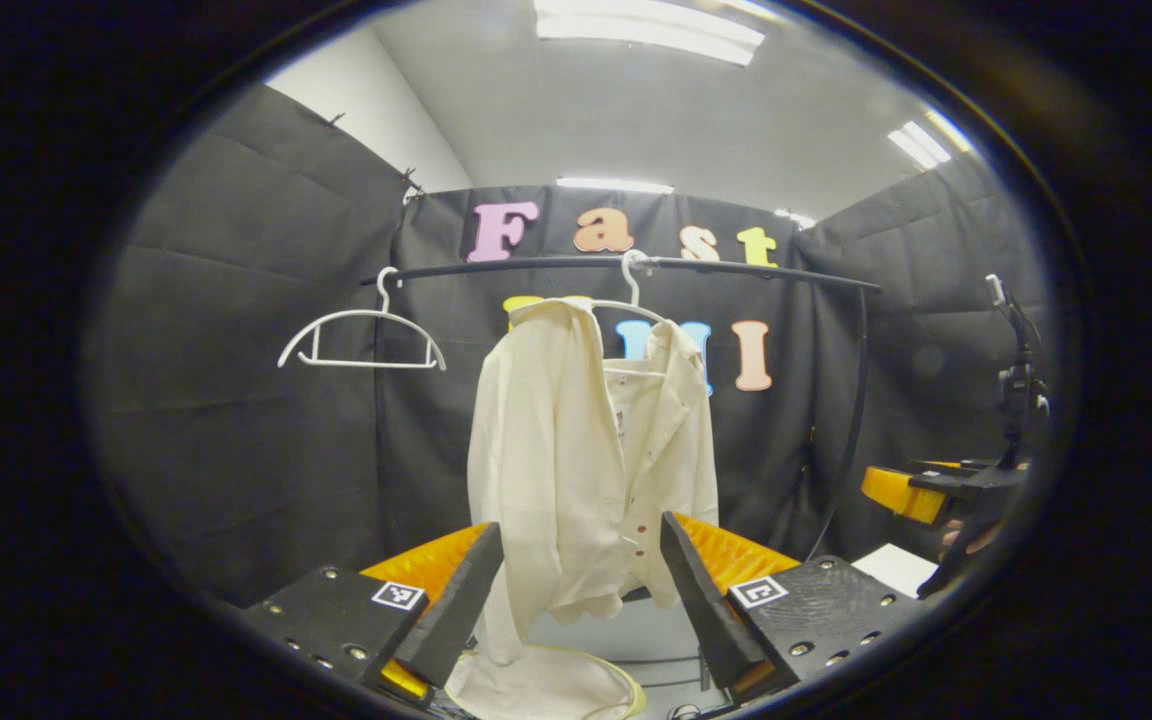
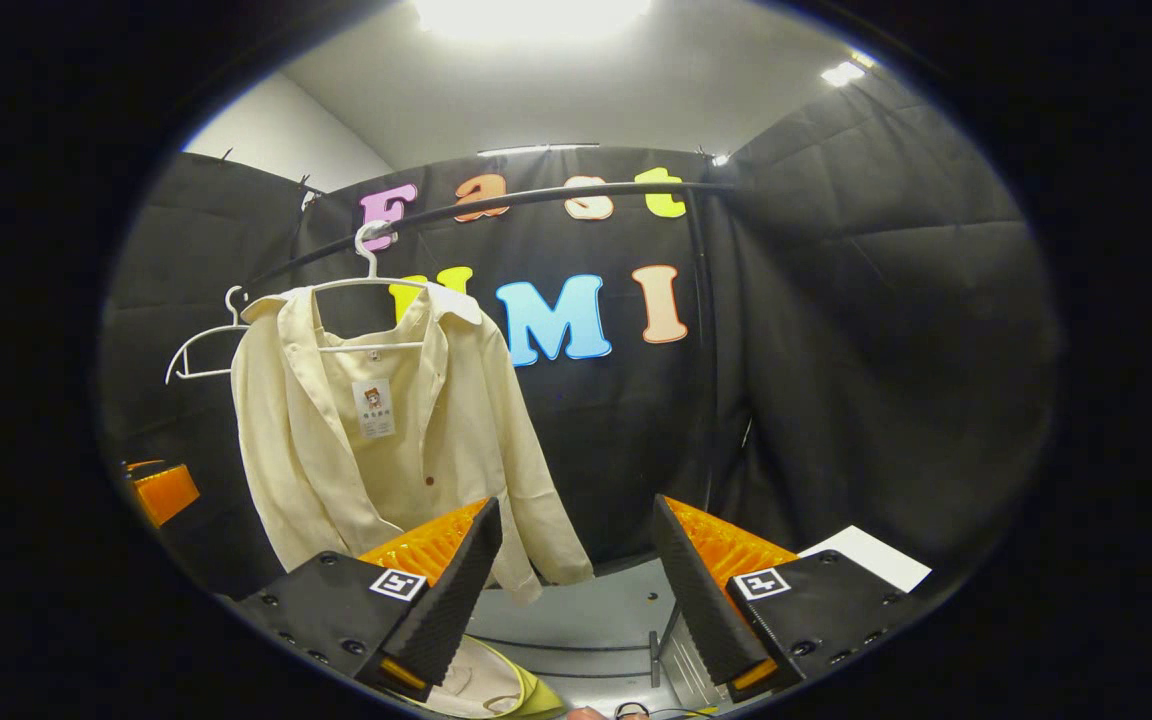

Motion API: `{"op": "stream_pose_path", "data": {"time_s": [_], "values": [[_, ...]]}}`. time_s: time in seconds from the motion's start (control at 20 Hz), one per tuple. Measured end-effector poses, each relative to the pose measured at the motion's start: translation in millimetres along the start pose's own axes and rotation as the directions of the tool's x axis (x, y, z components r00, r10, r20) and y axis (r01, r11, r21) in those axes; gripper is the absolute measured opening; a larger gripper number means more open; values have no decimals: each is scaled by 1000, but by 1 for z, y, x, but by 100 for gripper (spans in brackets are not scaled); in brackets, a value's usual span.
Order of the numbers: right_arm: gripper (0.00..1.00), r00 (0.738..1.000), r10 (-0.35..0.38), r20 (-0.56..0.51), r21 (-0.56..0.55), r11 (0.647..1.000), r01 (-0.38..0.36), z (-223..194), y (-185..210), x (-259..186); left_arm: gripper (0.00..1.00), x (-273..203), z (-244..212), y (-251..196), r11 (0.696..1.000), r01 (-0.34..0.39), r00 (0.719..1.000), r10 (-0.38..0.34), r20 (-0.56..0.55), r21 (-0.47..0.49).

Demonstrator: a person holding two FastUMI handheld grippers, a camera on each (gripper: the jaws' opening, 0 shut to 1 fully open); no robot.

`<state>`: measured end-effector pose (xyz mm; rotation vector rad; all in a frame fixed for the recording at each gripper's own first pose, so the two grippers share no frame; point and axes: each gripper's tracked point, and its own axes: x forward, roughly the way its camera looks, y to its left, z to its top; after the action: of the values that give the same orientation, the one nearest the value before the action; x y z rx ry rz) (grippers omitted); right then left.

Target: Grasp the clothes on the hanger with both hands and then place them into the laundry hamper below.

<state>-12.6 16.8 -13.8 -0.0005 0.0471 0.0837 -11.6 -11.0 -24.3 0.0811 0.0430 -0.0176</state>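
A cream shirt (image 1: pixel 586 460) hangs on a white hanger (image 1: pixel 633 300) from a black rail (image 1: pixel 636 263). My left gripper (image 1: pixel 581 590) is open, its orange-and-black fingers (image 1: pixel 456 600) framing the shirt's lower hem from a distance. Below them lies the hamper (image 1: pixel 546 685), a round yellow-rimmed opening with white lining. In the right gripper view the same shirt (image 2: pixel 376 440) hangs to the left, and my right gripper (image 2: pixel 576 590) stands open with nothing between its fingers (image 2: pixel 706 590). The hamper's rim (image 2: pixel 521 690) peeks in at the bottom. The right gripper (image 1: pixel 921 490) also appears at the far right of the left gripper view.
An empty white hanger (image 1: pixel 361 335) hangs on the rail left of the shirt. The rail's curved black post (image 1: pixel 851 420) descends on the right. A white sheet (image 2: pixel 871 555) lies at lower right on a grey floor (image 2: pixel 596 610).
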Motion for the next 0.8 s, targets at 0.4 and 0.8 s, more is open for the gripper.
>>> {"op": "stream_pose_path", "data": {"time_s": [0.4, 0.8], "values": [[95, 999, 50, -5, 3, 999, -50, 25, 21, 36, 95, 34, 15, 3, 1000, -8, 1000, 8, -2, 13], [93, 992, 129, 12, -7, 992, -128, 40, 45, 80, 94, 97, 45, -4, 997, -71, 997, 71, 13, -15]]}}
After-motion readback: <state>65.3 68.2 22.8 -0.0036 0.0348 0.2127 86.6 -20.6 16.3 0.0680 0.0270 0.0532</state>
